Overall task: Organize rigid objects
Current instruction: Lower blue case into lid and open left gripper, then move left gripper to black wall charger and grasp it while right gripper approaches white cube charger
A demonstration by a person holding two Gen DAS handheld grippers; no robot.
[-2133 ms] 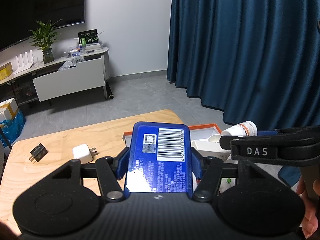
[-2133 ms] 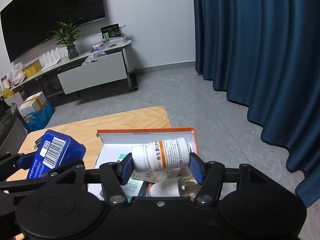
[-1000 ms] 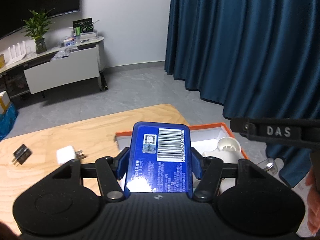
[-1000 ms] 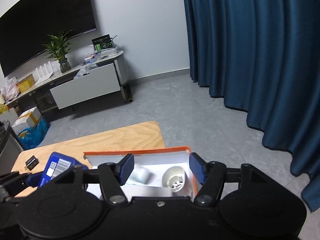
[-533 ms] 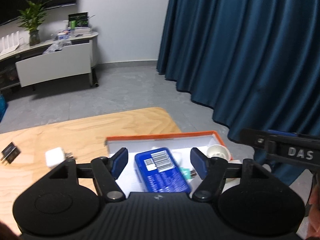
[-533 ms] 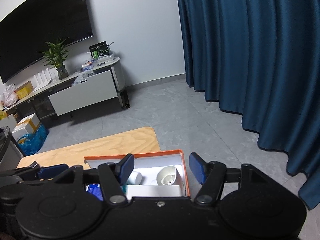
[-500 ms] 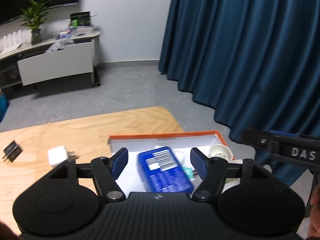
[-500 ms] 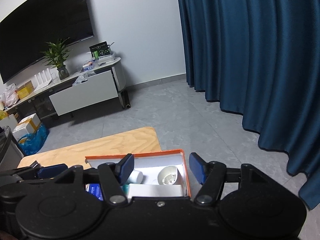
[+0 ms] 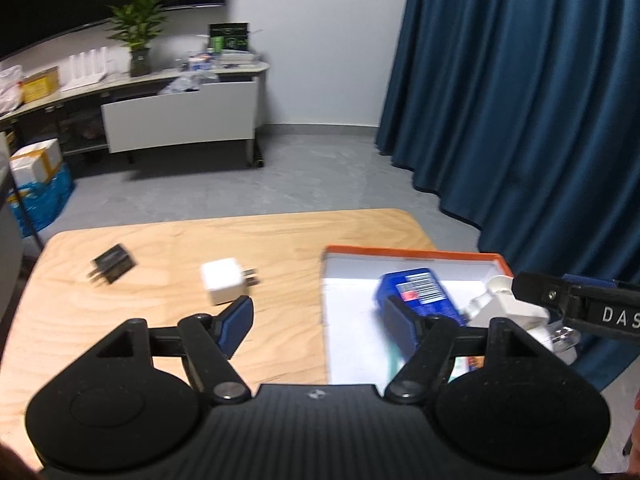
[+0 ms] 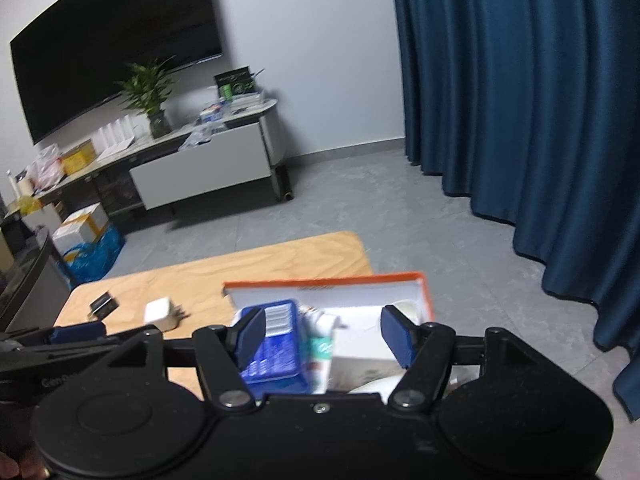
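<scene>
Both your left gripper and right gripper are opening with nothing between the jaws, because the blue box already lies inside the orange tray, leaving the white charger outside it.

An orange-rimmed box is sitting open at the table's right end, holding a blue barcoded pack lying flat and white bottles. Left of the box, a white charger and black adapter are lying.

Blue box partly hidden behind right gripper fingers; label blurred.
</scene>
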